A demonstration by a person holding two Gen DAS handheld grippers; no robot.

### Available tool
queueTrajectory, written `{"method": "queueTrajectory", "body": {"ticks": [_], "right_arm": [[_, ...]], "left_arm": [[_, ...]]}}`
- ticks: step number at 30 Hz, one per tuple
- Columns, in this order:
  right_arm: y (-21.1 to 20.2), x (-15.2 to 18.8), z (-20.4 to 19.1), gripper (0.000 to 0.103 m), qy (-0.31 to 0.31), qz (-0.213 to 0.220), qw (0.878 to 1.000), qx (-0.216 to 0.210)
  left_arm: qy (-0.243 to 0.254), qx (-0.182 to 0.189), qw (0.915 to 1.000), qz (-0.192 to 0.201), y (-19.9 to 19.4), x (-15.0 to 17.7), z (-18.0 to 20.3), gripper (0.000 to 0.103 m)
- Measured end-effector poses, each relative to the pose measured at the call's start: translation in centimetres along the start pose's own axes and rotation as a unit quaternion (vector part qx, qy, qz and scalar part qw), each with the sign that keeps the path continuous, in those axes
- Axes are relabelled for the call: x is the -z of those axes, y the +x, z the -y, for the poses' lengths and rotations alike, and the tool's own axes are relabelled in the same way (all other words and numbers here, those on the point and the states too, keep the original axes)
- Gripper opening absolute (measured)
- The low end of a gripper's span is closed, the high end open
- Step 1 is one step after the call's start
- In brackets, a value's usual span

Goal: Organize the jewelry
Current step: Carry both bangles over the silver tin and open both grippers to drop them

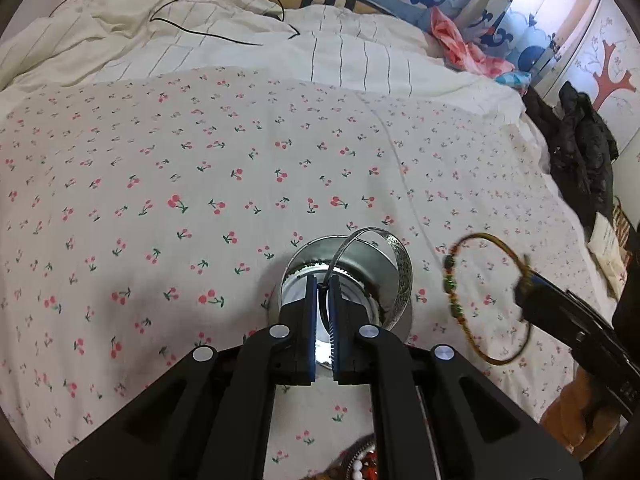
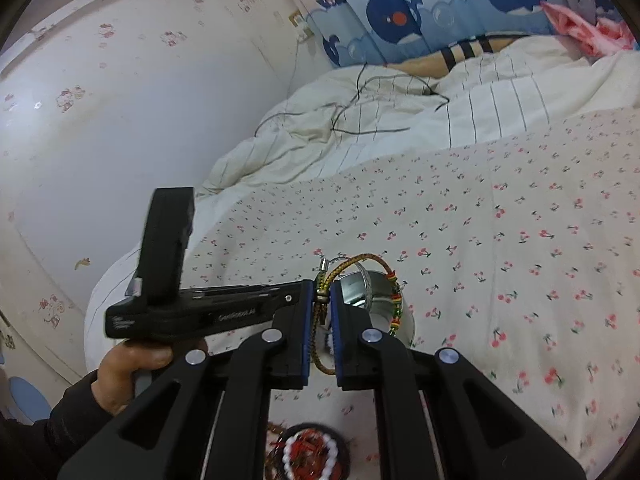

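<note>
Beaded jewelry (image 2: 308, 456) beneath both tools

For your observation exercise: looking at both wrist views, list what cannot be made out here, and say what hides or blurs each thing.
- Metal tin: left view, inside hidden by left gripper and silver bangle.
- Beaded item: right view, partly covered by right gripper, blurred.
- Braided bracelet: left view, motion-blurred.
- Person: right view, only a hand.

The bed sheet (image 1: 240, 168) is patterned in white with small red cherries. The bangle (image 1: 400, 276) is seen as engraved silver, the cord bracelet (image 1: 490, 300) as gold with green and red beads. Navy whales are printed on the light blue curtain (image 2: 440, 8).
</note>
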State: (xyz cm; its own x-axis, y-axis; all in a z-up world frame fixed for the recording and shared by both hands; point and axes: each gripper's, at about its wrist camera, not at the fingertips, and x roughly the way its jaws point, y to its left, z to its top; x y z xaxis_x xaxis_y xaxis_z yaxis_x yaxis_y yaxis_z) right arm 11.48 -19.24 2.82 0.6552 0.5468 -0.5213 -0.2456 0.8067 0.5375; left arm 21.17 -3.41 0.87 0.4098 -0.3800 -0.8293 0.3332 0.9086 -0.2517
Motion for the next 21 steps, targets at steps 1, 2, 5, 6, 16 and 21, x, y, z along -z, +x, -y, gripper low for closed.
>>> {"method": "queueTrajectory", "body": {"ticks": [1, 2, 5, 6, 16, 21], "right_arm": [[0.7, 0.0, 0.2, 0.01, 0.0, -0.006, 1.0, 0.003], [1.1, 0.0, 0.4, 0.01, 0.001, -0.009, 1.0, 0.003], [2.5, 0.0, 0.9, 0.01, 0.003, -0.019, 1.0, 0.003], [2.9, 0.0, 1.0, 0.01, 0.004, -0.022, 1.0, 0.003], [5.9, 0.1, 0.9, 0.01, -0.01, -0.043, 0.999, 0.003], [8.2, 0.4, 0.3, 0.01, -0.023, -0.072, 0.997, 0.02]], "left_arm": [[0.004, -0.003, 1.0, -0.006, 0.3, -0.1, 0.1, 0.005], [0.007, -0.004, 0.9999, -0.012, 0.6, -0.1, 0.1, 0.005], [0.008, -0.013, 0.9997, -0.021, 1.4, 0.0, 0.1, 0.005], [0.007, -0.013, 0.9996, -0.024, 1.5, 0.2, 0.0, 0.006], [-0.023, -0.024, 0.9993, -0.013, -0.9, -0.3, -2.4, 0.011], [-0.04, -0.018, 0.999, -0.005, -1.9, -0.6, -3.3, 0.016]]}}
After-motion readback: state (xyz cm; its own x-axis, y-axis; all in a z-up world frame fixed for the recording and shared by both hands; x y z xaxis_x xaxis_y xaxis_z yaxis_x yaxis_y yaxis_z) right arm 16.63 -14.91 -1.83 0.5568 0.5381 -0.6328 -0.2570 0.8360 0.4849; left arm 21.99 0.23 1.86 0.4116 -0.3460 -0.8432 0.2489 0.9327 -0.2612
